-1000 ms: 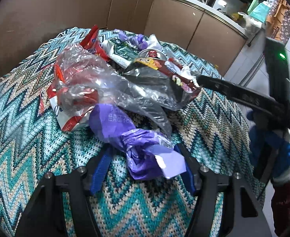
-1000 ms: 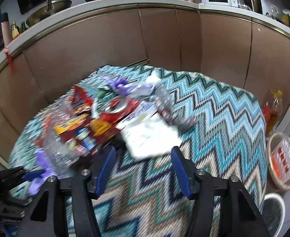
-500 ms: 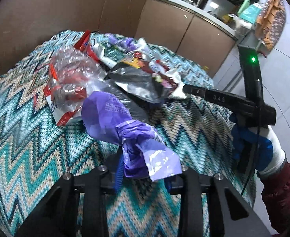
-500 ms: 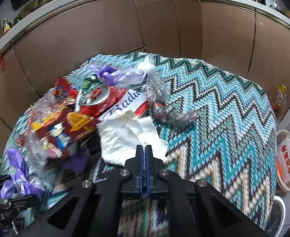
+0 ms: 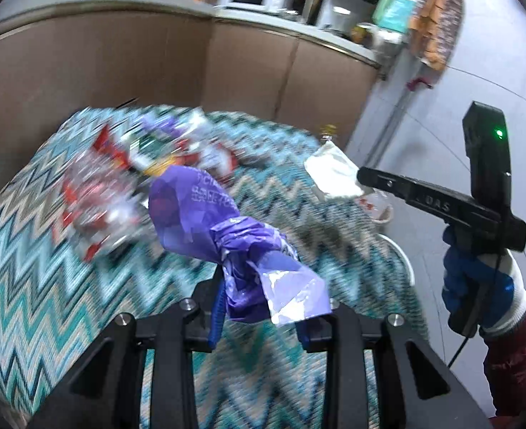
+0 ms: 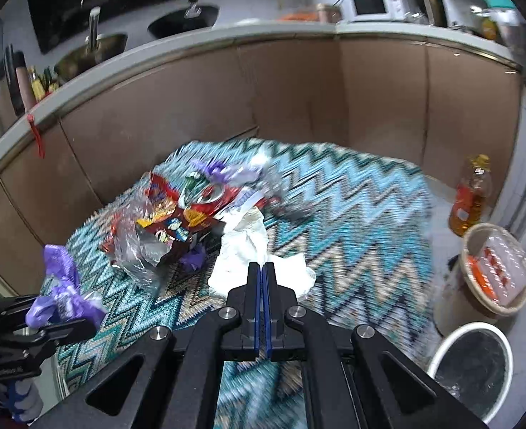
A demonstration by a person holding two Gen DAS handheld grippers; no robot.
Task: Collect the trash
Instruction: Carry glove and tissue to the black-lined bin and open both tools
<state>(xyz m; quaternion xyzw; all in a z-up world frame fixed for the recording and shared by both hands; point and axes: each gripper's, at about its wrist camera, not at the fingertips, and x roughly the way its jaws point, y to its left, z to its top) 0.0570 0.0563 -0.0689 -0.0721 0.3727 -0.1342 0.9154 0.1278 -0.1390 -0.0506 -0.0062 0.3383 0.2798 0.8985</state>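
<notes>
- Left tongs [image 5: 263,307]: narrowed onto the twisted neck of the purple bag [image 5: 227,236], jaws just closed on it. Bag is held above the desk [image 5: 30,304], near side of the trash pile [image 5: 127,178].
- Right tongs [image 6: 262,286]: pinched fully together on an edge of the white tissue [image 6: 248,254], which hangs just right of the pile.
- Handling guess: both pieces are light, limp and crushable. The bag film looks slippery, so the bunched knot is the best hold. The tissue may tear, so grip a thick fold.
- Remaining pile: wrappers, clear film, crushed can, all still on the desk.
- White bin [image 6: 470,368] on the floor, right of the desk; likely drop point.
</notes>
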